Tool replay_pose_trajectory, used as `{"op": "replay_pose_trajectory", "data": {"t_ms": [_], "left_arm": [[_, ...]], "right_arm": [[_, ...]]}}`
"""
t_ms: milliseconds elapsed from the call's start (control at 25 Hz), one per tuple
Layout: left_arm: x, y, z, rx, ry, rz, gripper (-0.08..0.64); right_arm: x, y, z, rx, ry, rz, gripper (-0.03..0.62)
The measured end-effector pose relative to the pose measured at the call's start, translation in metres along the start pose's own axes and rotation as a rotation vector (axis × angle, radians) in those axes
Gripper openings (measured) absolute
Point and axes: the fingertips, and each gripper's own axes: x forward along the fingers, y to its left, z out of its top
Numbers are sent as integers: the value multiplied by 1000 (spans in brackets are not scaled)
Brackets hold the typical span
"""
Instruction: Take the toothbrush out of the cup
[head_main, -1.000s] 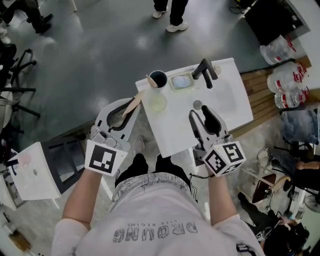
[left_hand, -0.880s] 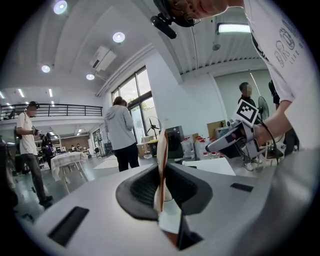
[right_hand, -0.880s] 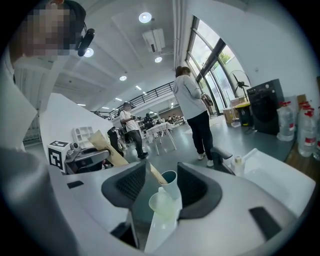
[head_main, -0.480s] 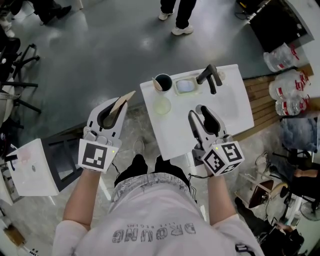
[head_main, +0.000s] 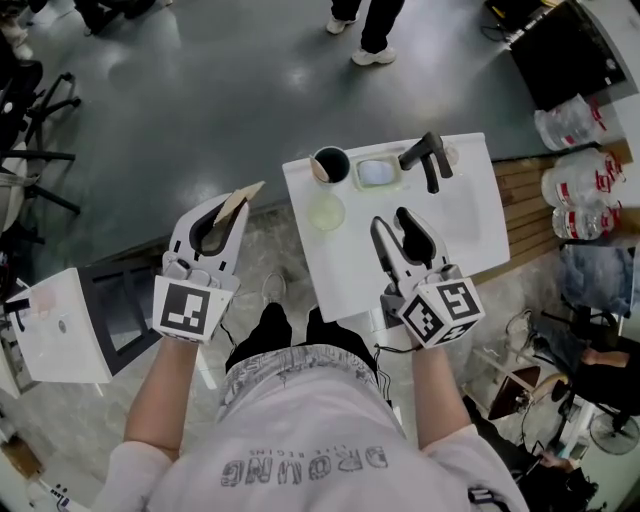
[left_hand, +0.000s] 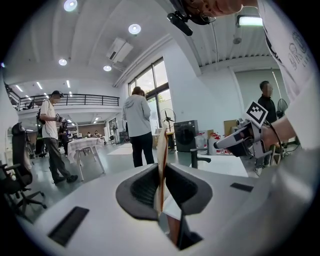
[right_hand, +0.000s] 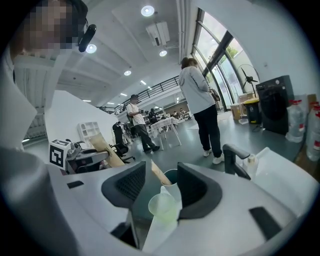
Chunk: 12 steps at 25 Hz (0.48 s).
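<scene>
**Head view:** On the white table, a dark cup at the far left corner holds one wooden handle leaning on its rim. A pale green cup stands just nearer. A small tray and a black tap sit to the right of the dark cup. The toothbrush is out of the cup, left of the table and clear of its edge, held in the left gripper. The right gripper hangs over the middle of the table, jaws apart and gripping nothing.

**Left gripper view:** The jaws are pressed together on the toothbrush. It stands upright between the pads and rises past their tips.

**Right gripper view:** The jaws stand wide. The pale green cup is framed between them. The dark cup is right behind it, with the wooden handle slanting out to the left.

**A second earlier:** The toothbrush tip reached the table's left corner. The left gripper has since carried it leftward, away from the table. The right jaws keep the same gap, and the wooden handle remains in the dark cup.
</scene>
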Motion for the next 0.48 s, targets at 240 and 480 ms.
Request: {"op": "replay_pose_trajectory", "data": {"t_ms": [240, 480], "left_arm": [[4, 8, -9, -19, 23, 34, 55], [6, 11, -19, -36, 41, 63, 55]], "right_arm": [[16, 0, -5, -9, 33, 33, 209], [35, 1, -11, -26, 68, 75, 209]]}}
